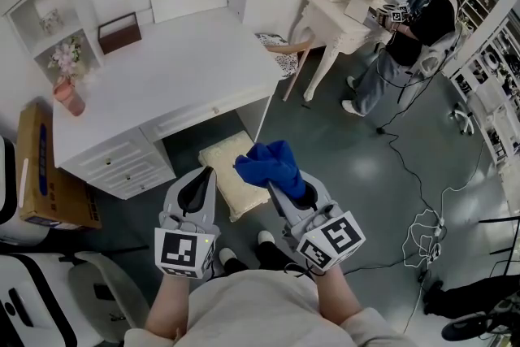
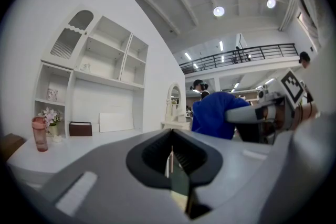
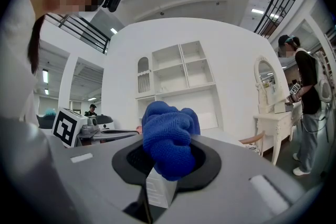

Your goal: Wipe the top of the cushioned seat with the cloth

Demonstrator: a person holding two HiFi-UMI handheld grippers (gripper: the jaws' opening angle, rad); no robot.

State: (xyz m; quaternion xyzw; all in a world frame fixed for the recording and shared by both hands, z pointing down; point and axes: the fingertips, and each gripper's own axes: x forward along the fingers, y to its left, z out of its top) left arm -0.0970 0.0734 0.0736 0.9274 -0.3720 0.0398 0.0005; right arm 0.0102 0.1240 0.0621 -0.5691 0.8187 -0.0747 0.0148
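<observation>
A blue cloth (image 1: 270, 166) is bunched in my right gripper (image 1: 280, 189), which is shut on it; the right gripper view shows the cloth (image 3: 169, 141) bulging out of the jaws. My left gripper (image 1: 197, 188) hangs beside it, shut with nothing between its jaws, and the cloth (image 2: 215, 115) appears to its right in the left gripper view. Below both grippers, a cream cushioned seat (image 1: 223, 175) stands half tucked under the white desk (image 1: 162, 85). The cloth covers part of the seat's right side.
The desk carries a pink vase with flowers (image 1: 67, 89) and a brown box (image 1: 119, 32). A cardboard box (image 1: 45, 171) leans at the desk's left. A white dressing table (image 1: 341, 12) and another person (image 1: 406, 45) stand at the back right. Cables (image 1: 426, 223) lie on the grey floor.
</observation>
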